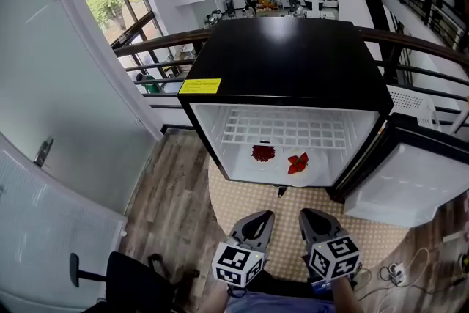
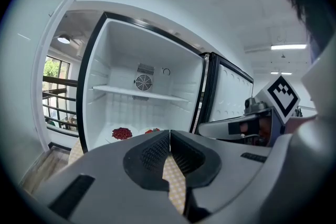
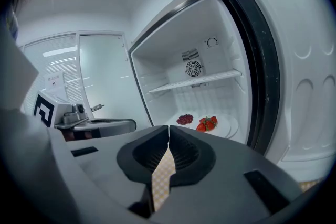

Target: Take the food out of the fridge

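Observation:
A small black fridge (image 1: 286,59) stands with its door (image 1: 410,183) swung open to the right. On its floor lie two plates: one with dark red berries (image 1: 263,152) and one with strawberries (image 1: 297,163). Both foods show in the right gripper view too, the berries (image 3: 185,119) left of the strawberries (image 3: 207,123); the left gripper view shows the berries (image 2: 122,133). My left gripper (image 1: 258,221) and right gripper (image 1: 314,219) hang side by side in front of the fridge, short of its opening, both shut and empty.
A wire shelf (image 1: 286,130) spans the fridge above the plates. The fridge stands on a round checked mat (image 1: 293,205) on wooden floor. An office chair (image 1: 128,282) is at lower left, a white wall (image 1: 44,84) to the left, cables (image 1: 399,271) at lower right.

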A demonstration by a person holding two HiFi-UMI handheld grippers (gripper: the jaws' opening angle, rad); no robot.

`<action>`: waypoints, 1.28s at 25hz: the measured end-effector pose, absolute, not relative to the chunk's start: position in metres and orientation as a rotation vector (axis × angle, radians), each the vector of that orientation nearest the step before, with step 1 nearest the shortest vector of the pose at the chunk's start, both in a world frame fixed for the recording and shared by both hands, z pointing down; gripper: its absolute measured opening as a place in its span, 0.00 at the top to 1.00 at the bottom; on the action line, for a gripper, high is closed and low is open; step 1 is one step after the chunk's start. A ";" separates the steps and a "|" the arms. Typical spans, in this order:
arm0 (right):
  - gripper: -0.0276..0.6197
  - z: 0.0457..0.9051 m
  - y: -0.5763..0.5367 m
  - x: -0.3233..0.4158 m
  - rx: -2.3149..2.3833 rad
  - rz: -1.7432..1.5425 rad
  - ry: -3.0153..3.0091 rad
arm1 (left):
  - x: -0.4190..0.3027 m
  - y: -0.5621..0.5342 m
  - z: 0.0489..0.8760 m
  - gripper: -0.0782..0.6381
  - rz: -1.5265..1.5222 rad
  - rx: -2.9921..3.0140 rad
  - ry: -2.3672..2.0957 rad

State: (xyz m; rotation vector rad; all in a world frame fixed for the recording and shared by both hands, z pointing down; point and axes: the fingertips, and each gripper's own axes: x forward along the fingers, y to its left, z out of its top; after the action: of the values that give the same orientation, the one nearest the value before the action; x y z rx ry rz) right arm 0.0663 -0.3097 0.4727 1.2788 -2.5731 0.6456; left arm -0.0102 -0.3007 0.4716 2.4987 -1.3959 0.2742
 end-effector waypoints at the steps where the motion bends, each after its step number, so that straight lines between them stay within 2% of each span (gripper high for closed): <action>1: 0.93 0.477 -0.315 0.068 1.287 0.668 -2.566 | -0.009 -0.305 0.477 0.88 0.291 2.498 -1.374; 12: 0.93 0.531 -0.371 0.083 1.398 0.910 -2.423 | 0.003 -0.365 0.541 0.88 0.467 2.511 -1.102; 22: 0.93 0.588 -0.407 0.084 1.432 1.116 -2.288 | -0.004 -0.428 0.574 0.88 0.485 2.414 -1.022; 24: 0.93 0.593 -0.415 0.090 1.470 1.170 -2.264 | -0.002 -0.436 0.579 0.82 0.477 2.387 -1.000; 26: 0.90 0.597 -0.422 0.094 1.496 1.222 -2.251 | -0.001 -0.443 0.586 0.76 0.472 2.357 -0.974; 28: 0.79 0.602 -0.428 0.096 1.522 1.283 -2.236 | -0.001 -0.452 0.593 0.76 0.481 2.330 -0.970; 32: 0.77 0.612 -0.437 0.106 1.611 1.397 -2.179 | -0.002 -0.470 0.608 0.74 0.531 2.274 -0.997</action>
State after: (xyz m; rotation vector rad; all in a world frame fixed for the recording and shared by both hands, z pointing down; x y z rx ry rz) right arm 0.1056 -0.4369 0.6117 1.6114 -2.1788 1.3966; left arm -0.0023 -0.4701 0.6078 2.2736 -0.9969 0.5312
